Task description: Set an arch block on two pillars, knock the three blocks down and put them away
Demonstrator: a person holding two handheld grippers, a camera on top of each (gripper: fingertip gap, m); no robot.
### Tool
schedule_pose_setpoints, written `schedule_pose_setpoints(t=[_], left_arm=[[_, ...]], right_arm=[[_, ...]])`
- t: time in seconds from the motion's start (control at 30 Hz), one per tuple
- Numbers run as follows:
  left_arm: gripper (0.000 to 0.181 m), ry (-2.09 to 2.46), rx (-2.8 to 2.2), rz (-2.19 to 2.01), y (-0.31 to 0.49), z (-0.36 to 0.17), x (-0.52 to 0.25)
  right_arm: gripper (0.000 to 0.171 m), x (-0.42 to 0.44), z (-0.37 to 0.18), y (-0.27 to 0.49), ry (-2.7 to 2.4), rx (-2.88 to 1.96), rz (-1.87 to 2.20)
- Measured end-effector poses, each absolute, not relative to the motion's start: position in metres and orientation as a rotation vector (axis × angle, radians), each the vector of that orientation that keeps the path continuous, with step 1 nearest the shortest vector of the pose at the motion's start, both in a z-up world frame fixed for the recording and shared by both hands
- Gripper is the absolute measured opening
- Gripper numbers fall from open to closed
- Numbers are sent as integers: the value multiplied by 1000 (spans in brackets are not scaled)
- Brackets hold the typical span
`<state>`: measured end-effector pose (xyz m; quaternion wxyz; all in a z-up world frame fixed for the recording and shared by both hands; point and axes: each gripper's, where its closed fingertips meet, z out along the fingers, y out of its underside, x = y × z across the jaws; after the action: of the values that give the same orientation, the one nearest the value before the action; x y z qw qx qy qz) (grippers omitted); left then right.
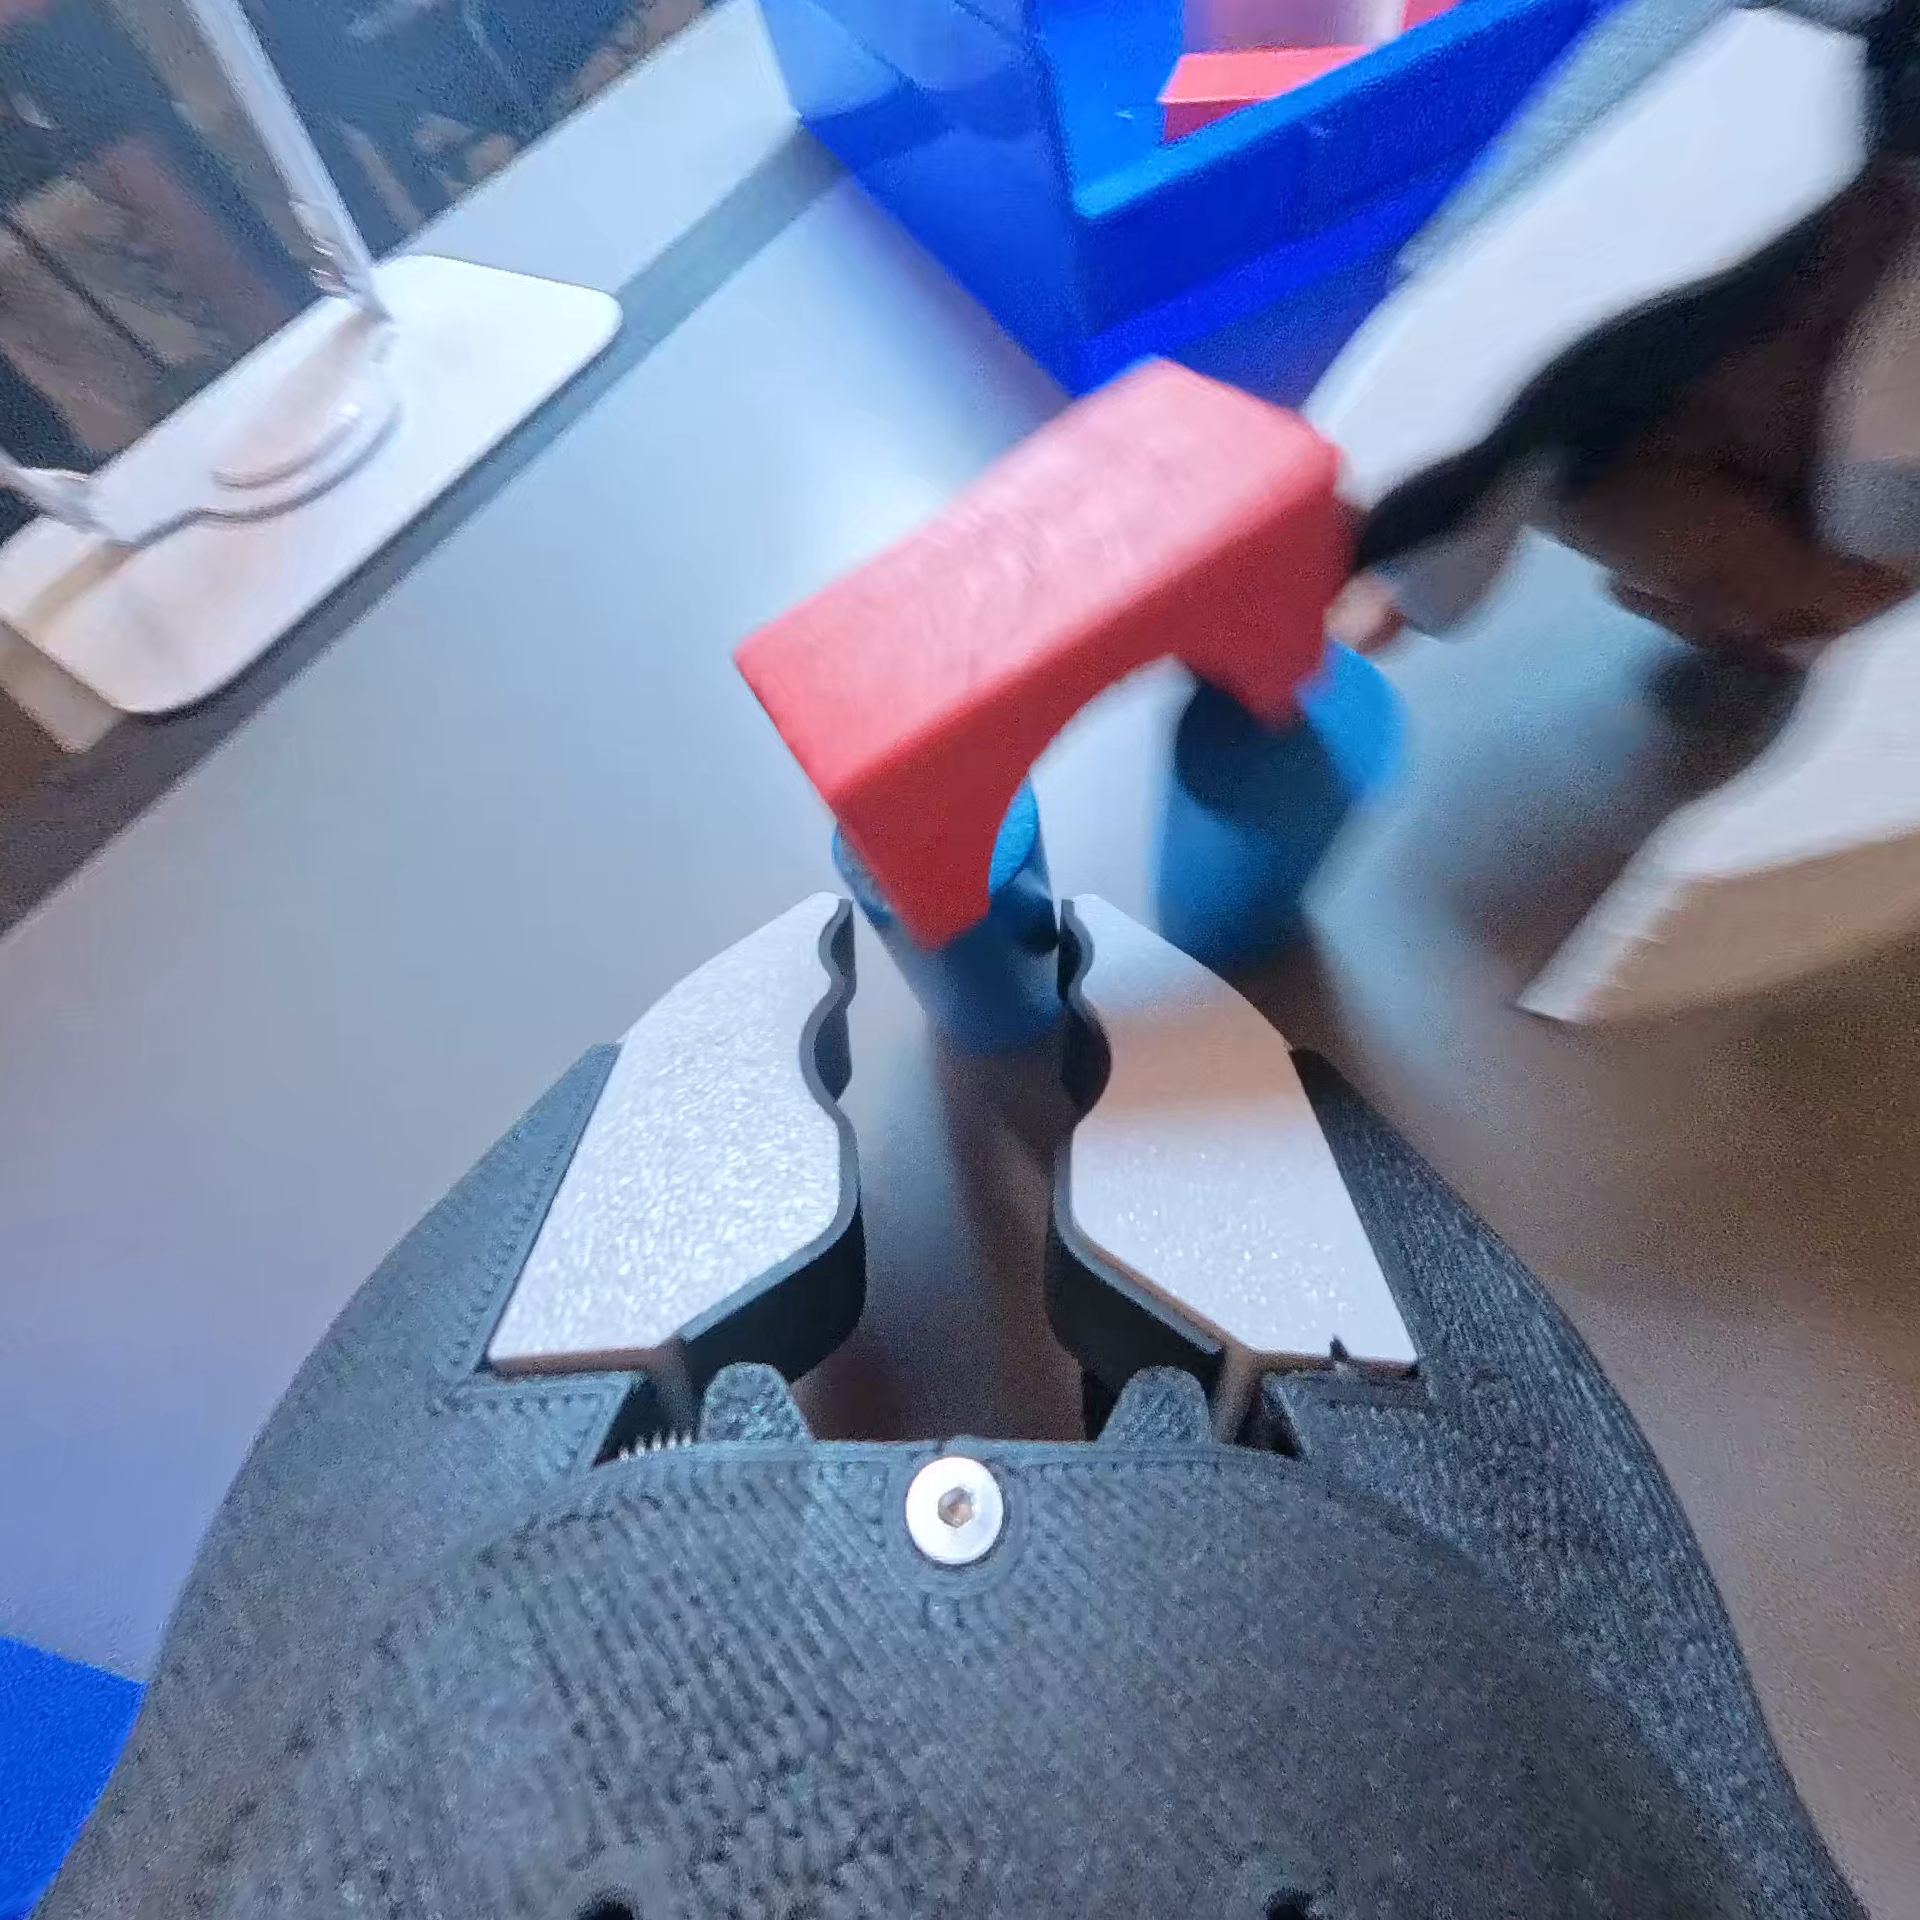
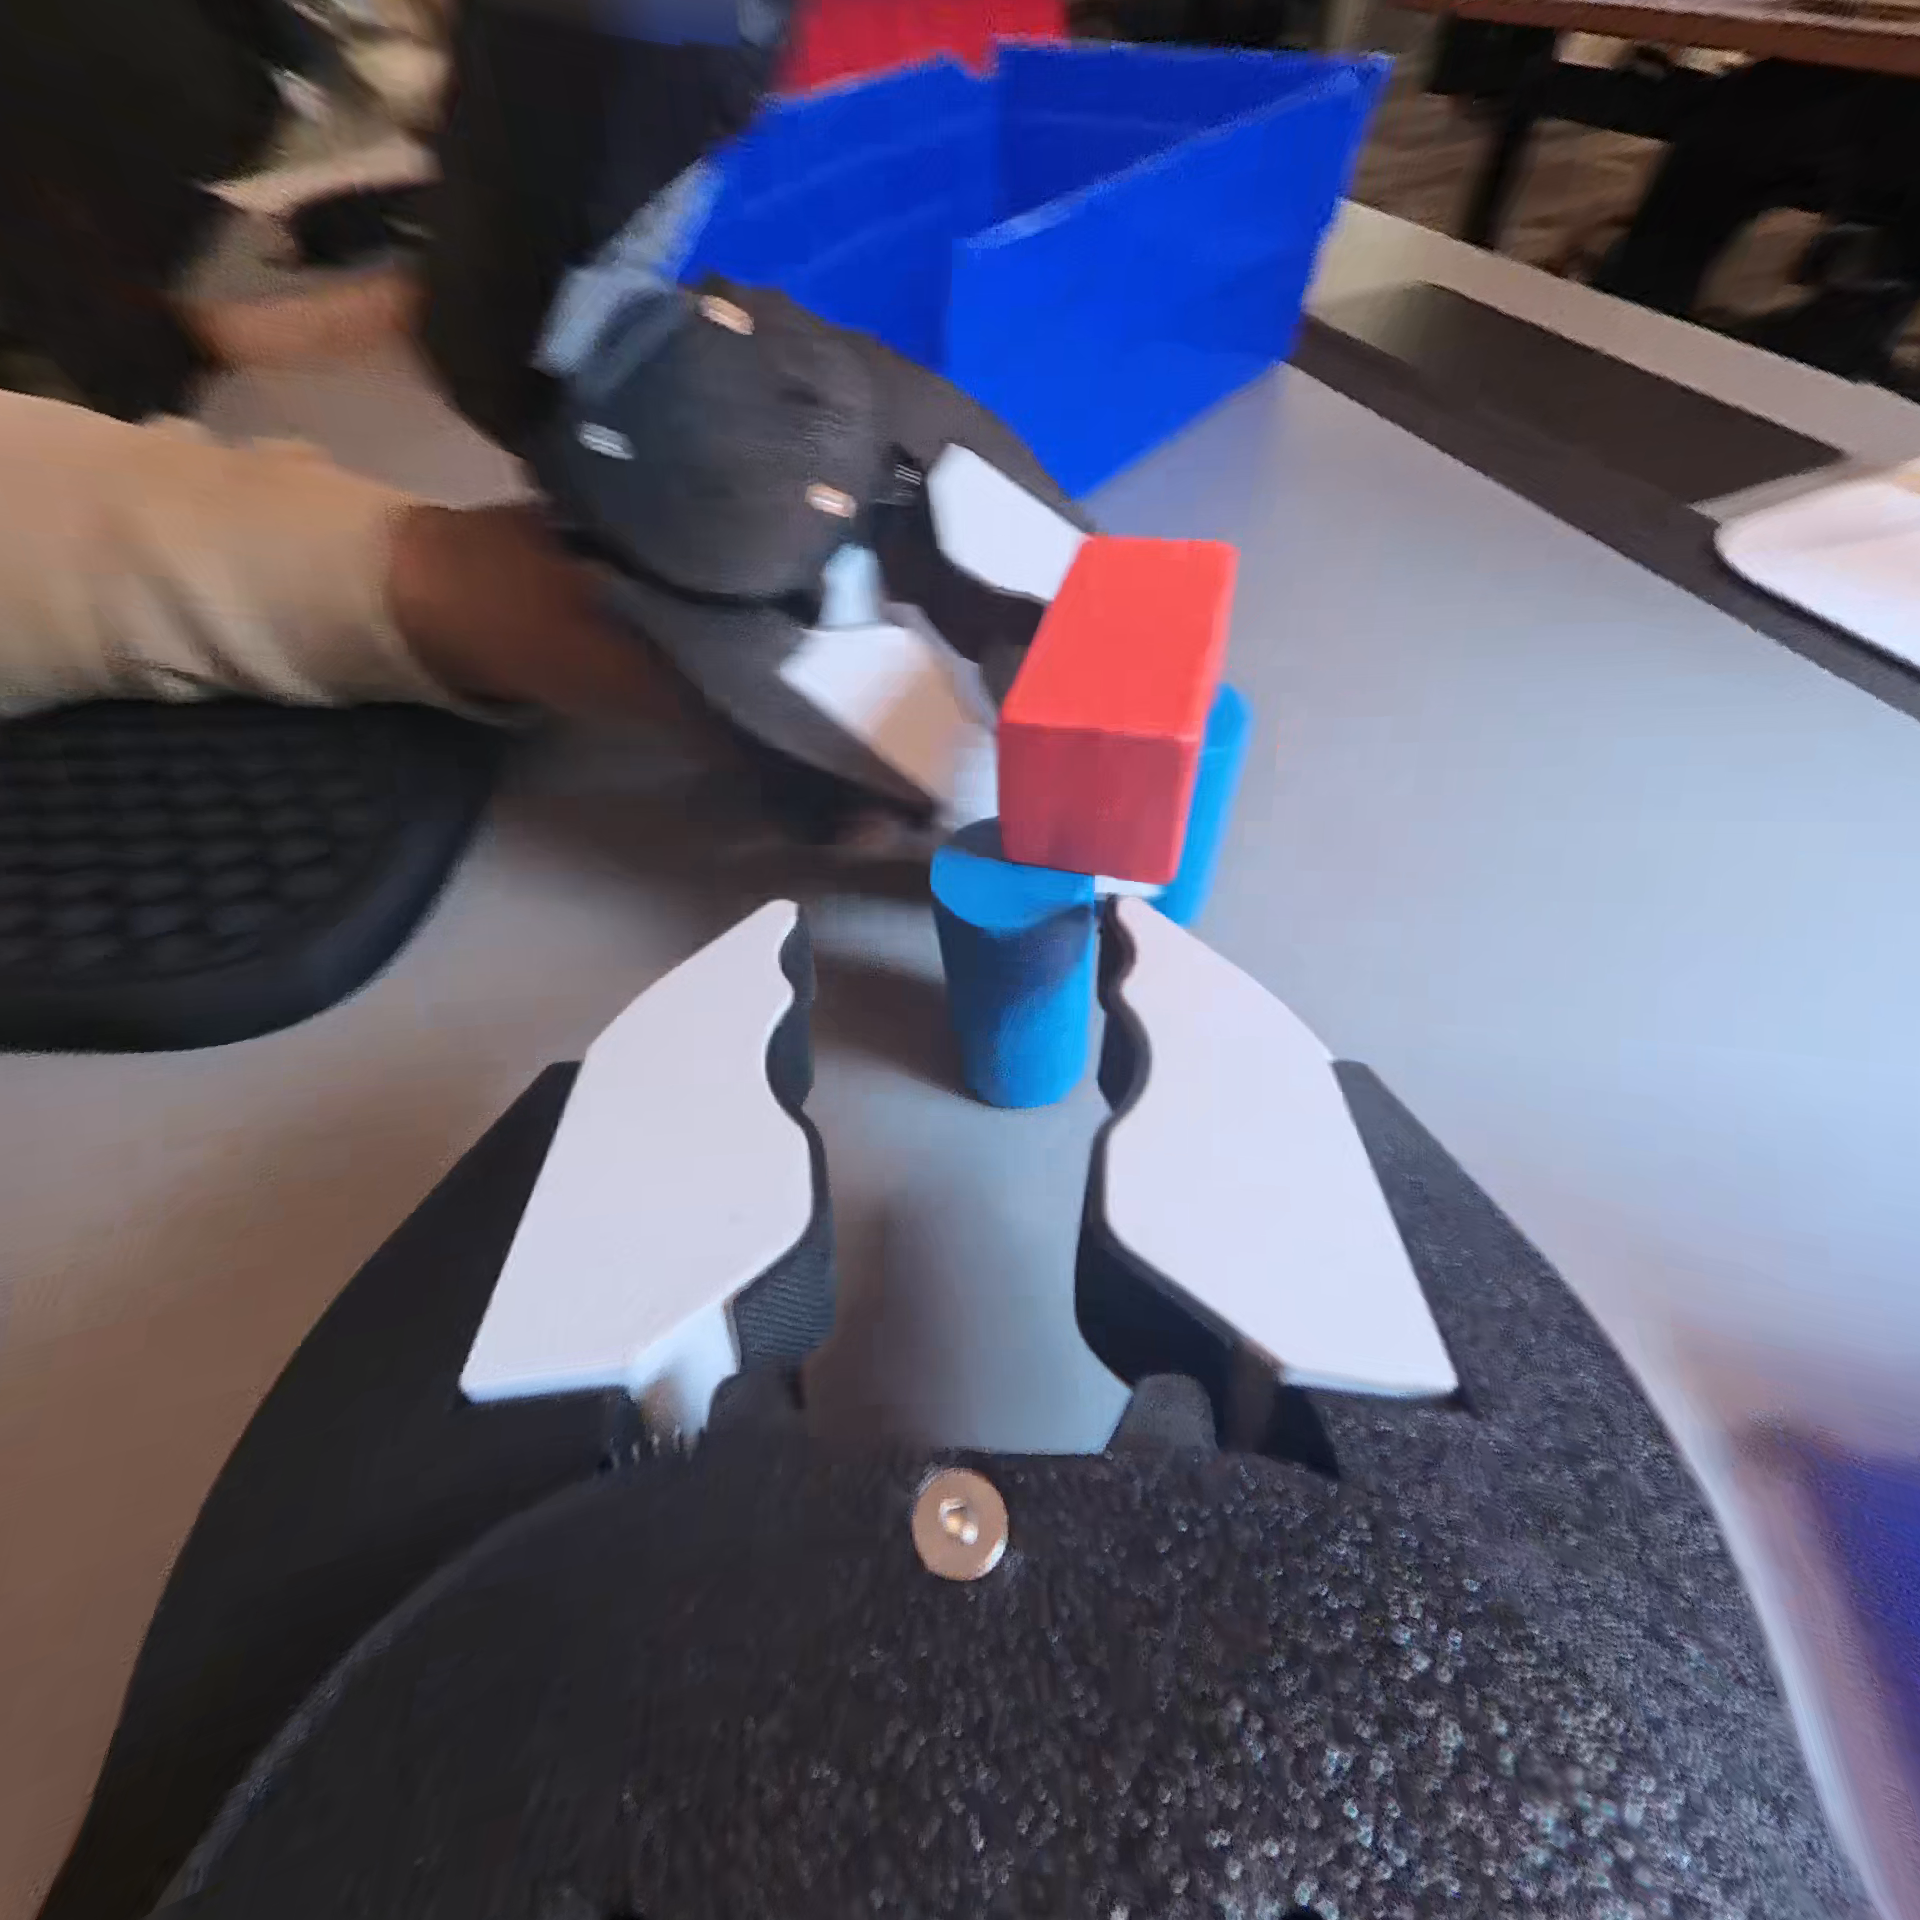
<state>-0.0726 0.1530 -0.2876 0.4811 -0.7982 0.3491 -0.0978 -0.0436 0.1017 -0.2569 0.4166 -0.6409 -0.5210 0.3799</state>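
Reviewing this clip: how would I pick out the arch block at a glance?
Start at the blue bin at the back of the grey table; in front of it stand two blue pillars. The arch sits tilted on top of them, the only red piece there, boxy with a curved cut-out underneath.

Matt red arch block (image 1: 1049, 634), grainy black plastic hand-held gripper (image 1: 956, 935), smooth grey table (image 1: 436, 831)

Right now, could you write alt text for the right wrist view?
A red arch block tilts atop two blue pillars on a grey table. The open right gripper faces them; the left gripper is beside the arch, a blue bin behind.
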Motion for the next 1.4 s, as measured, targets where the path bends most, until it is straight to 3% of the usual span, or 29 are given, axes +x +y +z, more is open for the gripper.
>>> schedule_pose_setpoints(t=[0.1, 0.33, 0.8, 0.9, 1.4], left_arm=[[36, 728, -1978, -174, 174, -287, -90], [45, 578, -1904, -122, 183, -266, -109], [46, 611, -1896, -164, 179, -265, -102], [31, 713, -1803, -264, 168, -255, -82], [33, 799, -1691, -276, 151, -241, -70]], right_arm=[[40, -43, -242, 61, -1436, -1456, 1168], [38, -42, -254, 24, -1635, -1400, 1231], [36, -42, -258, 24, -1650, -1419, 1229], [36, -41, -258, 24, -1647, -1419, 1225], [34, -39, -257, 29, -1632, -1425, 1208]])
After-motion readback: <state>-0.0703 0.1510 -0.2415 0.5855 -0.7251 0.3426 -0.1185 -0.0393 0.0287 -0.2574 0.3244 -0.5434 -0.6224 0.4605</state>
